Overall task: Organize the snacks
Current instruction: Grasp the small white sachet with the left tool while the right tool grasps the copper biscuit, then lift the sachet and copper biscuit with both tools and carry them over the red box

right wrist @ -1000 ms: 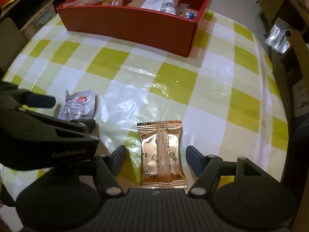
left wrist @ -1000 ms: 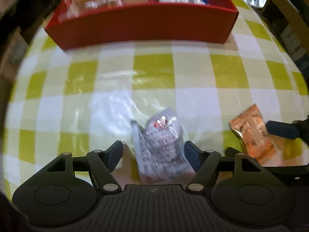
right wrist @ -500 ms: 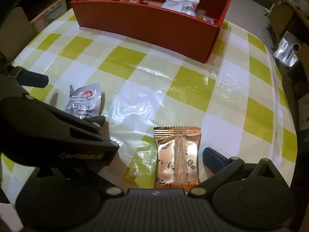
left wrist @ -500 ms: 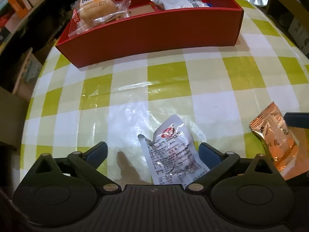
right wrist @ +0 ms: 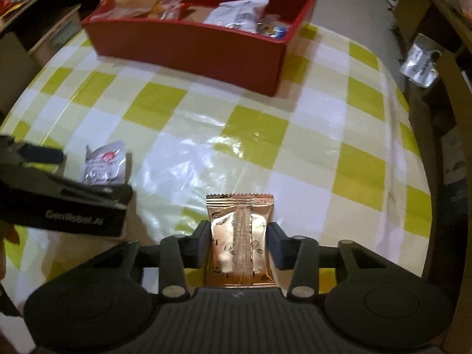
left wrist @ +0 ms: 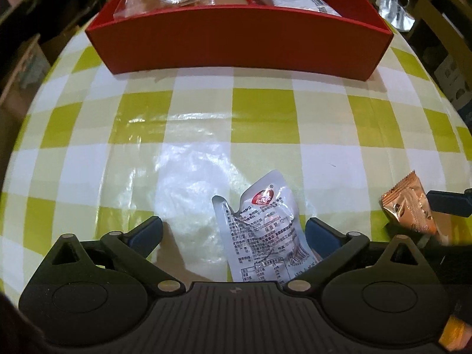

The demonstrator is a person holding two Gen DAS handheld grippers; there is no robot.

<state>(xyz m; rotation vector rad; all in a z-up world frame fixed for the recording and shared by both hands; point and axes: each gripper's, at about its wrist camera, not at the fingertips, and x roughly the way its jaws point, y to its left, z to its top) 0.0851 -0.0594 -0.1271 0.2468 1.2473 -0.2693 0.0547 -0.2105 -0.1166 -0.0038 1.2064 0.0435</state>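
The right gripper [right wrist: 239,244] has just clamped its jaws on the copper packet [right wrist: 240,236], ready for the red box [right wrist: 188,50]. The left gripper [left wrist: 233,233] has spread its jaws fully around the white packet [left wrist: 265,230], not yet gripping.

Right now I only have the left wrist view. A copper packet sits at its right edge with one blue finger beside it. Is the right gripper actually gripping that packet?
Observer: Yes. In the right wrist view the right gripper has both pads pressed against the sides of the copper packet.
Operator: The near wall of the red box hides its right end from me. Is anything there besides the white packet?
Observer: Yes. A few small sweets in colourful wrappers lie in that end of the red box, right beside the white packet.
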